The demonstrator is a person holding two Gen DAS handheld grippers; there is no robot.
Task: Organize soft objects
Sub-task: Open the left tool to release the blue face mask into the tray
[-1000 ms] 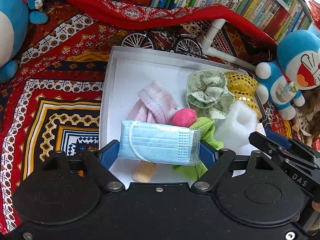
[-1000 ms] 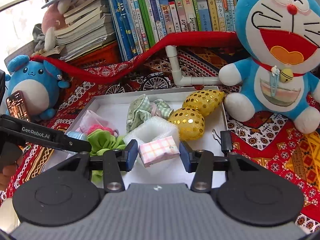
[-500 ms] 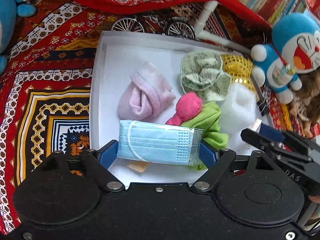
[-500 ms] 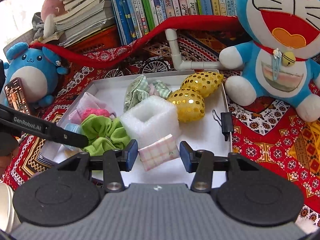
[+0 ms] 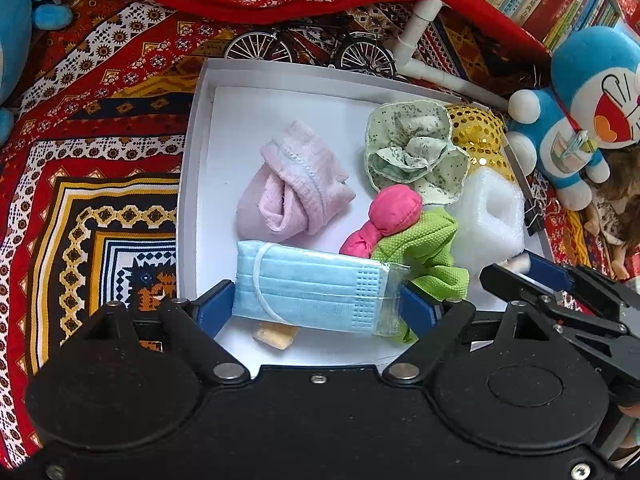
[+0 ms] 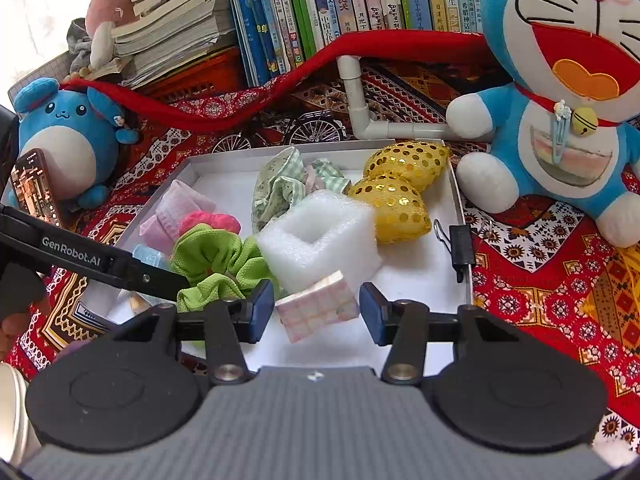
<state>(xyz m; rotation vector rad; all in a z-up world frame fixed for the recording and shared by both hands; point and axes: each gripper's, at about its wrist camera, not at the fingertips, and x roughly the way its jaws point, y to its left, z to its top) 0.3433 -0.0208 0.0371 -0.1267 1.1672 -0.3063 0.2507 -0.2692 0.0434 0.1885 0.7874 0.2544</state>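
Mostly the tray (image 6: 460, 196) was filled already: sock, scrunchies, foam block (image 6: 320, 236) and gold bow lay inside. Left gripper (image 5: 318, 300), jaws opening, pinched a blue mask (image 5: 312, 292) over the tray's near edge. Right gripper (image 6: 318, 310) was opening, jaws clear of a checked pad (image 6: 316, 308). "GenRobot.AI" showed on one finger.

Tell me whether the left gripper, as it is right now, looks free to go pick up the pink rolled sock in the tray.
Probably not yet. The left gripper is shut on the blue face mask, which fills its jaws. The pink rolled sock lies uncovered just beyond in the white tray, so the path looks clear once the mask is released.
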